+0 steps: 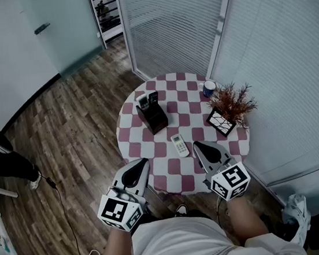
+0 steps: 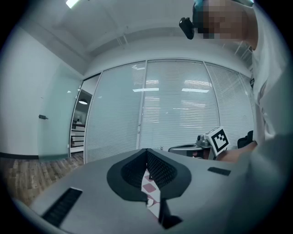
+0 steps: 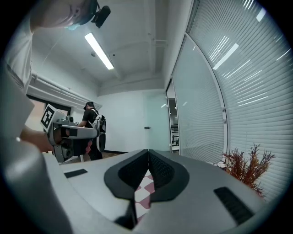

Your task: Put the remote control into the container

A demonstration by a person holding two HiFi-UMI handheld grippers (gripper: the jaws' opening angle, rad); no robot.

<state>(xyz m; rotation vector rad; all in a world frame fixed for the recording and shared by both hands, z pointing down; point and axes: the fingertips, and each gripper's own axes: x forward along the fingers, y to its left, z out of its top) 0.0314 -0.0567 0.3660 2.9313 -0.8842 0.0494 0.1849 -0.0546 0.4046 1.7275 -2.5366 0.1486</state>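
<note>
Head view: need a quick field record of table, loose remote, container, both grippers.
table: round table, checked cloth
remote: white remote lying on the cloth, near edge, not in the container
container: black container farther back, two other remotes standing in it
left gripper: left gripper shut, empty, at the table's near edge
right gripper: right gripper shut, empty, just right of the white remote
other: cup, potted plant
</note>
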